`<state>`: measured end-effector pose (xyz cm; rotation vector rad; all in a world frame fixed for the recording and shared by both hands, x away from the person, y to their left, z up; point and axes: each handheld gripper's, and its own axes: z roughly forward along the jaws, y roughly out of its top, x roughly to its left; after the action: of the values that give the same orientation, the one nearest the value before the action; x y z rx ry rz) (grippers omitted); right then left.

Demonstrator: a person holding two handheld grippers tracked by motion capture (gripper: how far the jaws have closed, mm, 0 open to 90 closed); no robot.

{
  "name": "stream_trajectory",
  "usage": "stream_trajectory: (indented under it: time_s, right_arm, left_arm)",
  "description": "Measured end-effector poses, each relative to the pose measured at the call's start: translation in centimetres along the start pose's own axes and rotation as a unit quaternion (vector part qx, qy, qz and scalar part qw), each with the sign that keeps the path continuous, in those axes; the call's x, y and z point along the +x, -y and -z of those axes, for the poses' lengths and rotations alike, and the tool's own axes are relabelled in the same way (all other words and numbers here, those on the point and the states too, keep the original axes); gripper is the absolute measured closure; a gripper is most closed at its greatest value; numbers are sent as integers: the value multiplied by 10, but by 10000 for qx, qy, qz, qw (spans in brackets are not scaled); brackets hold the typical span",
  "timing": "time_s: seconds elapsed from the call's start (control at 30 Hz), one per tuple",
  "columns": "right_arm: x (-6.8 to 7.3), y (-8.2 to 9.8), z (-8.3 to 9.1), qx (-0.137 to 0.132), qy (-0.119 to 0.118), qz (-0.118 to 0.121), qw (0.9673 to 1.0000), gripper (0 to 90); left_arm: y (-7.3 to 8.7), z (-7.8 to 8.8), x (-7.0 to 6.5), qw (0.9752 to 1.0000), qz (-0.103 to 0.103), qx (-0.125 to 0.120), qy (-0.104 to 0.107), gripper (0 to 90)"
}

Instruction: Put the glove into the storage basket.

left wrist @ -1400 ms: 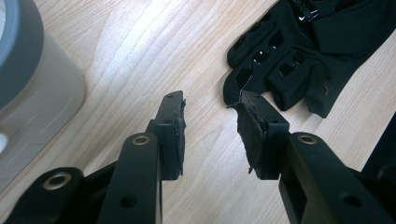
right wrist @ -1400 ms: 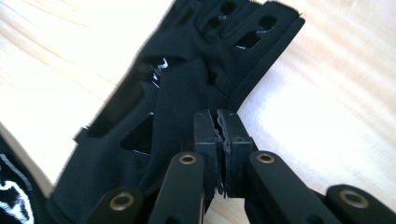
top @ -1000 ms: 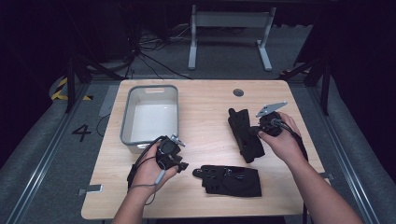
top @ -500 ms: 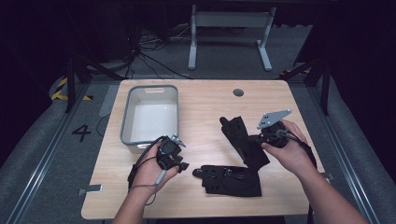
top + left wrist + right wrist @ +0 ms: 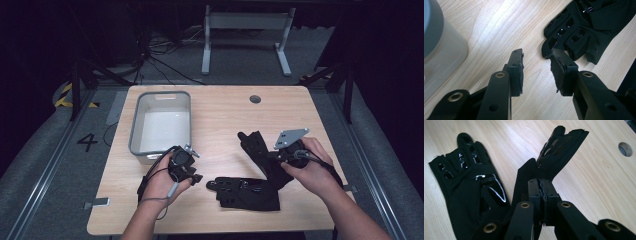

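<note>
Two black gloves are on the wooden table (image 5: pixel 220 115). One glove (image 5: pixel 247 192) (image 5: pixel 469 185) lies flat near the front edge, its fingers pointing left. My right gripper (image 5: pixel 275 157) (image 5: pixel 541 186) is shut on the second glove (image 5: pixel 256 147) (image 5: pixel 560 147), which slants up off the table with its fingers pointing away from me and its lower end over the flat glove. My left gripper (image 5: pixel 184 169) (image 5: pixel 537 66) rests left of the flat glove (image 5: pixel 584 27), jaws open with bare wood between them.
A grey plastic bin (image 5: pixel 161 125) (image 5: pixel 439 47) stands at the back left, just beyond my left hand. A round cable hole (image 5: pixel 255 99) (image 5: pixel 625 148) sits at the table's far edge. Bare wood lies between the bin and the gloves.
My right gripper has drawn the held glove toward me and slightly left, so its lower end now overlaps the flat glove. The left gripper has stayed put.
</note>
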<state>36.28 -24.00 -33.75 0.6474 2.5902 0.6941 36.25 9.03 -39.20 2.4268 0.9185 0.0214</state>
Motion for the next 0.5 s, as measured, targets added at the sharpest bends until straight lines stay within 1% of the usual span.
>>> stream_trajectory:
  time_s: [0.1, 0.2, 0.27, 0.33, 0.43, 0.5]
  right_arm:
    - [9, -2, -4, 11, -73, 104, 9999, 884]
    - [19, -5, -8, 25, -90, 229, 9997, 883]
    - [25, -6, -9, 30, -164, 307, 9994, 882]
    - [35, -7, -11, 17, -184, 317, 9993, 882]
    - [51, -8, -15, -14, -206, 466, 9987, 881]
    - [61, -8, -18, 9, -296, 562, 9980, 881]
  left_arm:
    - [0, 0, -1, 10000, 1, 1, 1, 626]
    - [0, 0, -1, 10000, -1, -5, 1, 625]
    - [0, 0, 0, 10000, 1, -6, 9, 625]
    - [1, 0, 0, 10000, -7, -8, 1, 625]
    - [1, 0, 0, 10000, -8, -21, -6, 622]
    - [1, 1, 0, 10000, -12, -17, -3, 622]
